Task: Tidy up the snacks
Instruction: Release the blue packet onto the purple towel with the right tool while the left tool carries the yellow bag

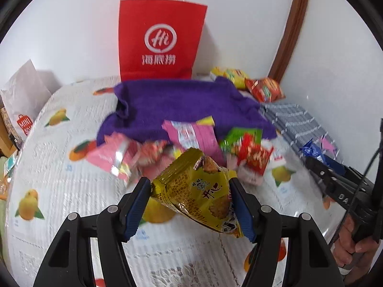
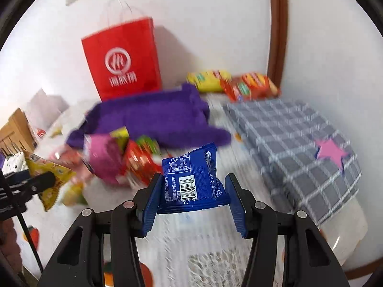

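The red paper bag (image 1: 160,40) at the wall carries a white round "Hi" logo and three white Chinese characters under it, and at the left edge of the left wrist view a white bag (image 1: 22,110) shows a red tag with "MINI SO", partly cut off. The left gripper (image 1: 190,205) is clenched on a yellow snack packet (image 1: 198,191), which has red Chinese writing and a picture of biscuits; the packet is lifted above the table (image 1: 59,167), whose white cloth has orange and yellow fruit prints. The right gripper (image 2: 191,199) is clenched on a blue snack packet (image 2: 191,179), with its back side to the camera: there is a barcode, small white Chinese text that is too fine to read, and a code that looks like "SC1243". Behind both grippers lies a heap of snack packets (image 1: 191,146) in pink, red and green, very blurred, on the front edge of a purple towel (image 1: 179,105). On the right is a grey checked box (image 2: 299,143) with a pink star (image 2: 331,153). At the far corner lie a yellow packet (image 2: 208,80) and an orange packet (image 2: 251,86); their labels are not readable.
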{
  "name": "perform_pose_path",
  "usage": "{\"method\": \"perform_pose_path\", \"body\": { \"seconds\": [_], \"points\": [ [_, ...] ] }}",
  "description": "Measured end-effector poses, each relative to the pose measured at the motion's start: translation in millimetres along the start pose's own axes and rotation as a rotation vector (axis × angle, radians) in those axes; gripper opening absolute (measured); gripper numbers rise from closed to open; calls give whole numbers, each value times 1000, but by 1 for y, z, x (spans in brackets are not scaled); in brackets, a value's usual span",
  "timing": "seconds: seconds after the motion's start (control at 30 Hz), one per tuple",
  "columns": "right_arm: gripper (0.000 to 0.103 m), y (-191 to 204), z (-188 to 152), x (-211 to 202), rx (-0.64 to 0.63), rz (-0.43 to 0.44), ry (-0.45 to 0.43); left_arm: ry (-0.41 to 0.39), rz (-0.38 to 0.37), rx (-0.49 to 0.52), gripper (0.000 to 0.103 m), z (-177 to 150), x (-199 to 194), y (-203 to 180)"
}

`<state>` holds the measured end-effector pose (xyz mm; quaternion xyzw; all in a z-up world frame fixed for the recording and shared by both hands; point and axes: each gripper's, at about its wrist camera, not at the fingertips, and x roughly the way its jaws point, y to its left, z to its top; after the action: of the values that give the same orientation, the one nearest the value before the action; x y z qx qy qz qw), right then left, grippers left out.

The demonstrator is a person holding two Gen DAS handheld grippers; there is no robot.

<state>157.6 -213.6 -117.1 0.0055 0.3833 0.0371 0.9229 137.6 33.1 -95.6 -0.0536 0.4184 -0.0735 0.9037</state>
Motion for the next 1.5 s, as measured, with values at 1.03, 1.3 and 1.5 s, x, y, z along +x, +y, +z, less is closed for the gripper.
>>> {"method": "perform_pose_path", "body": {
  "seconds": [1.03, 1.3, 1.5],
  "points": [
    [53, 38, 147, 108, 37, 75, -25, -33, 116, -130, 65, 153, 62, 46],
    [53, 44, 179, 147, -4, 78, -14, 13, 123, -164, 65, 176, 104, 53],
    [53, 51, 206, 168, -35, 96, 18, 6, 129, -183, 65, 185, 118, 62]
  ]
}}
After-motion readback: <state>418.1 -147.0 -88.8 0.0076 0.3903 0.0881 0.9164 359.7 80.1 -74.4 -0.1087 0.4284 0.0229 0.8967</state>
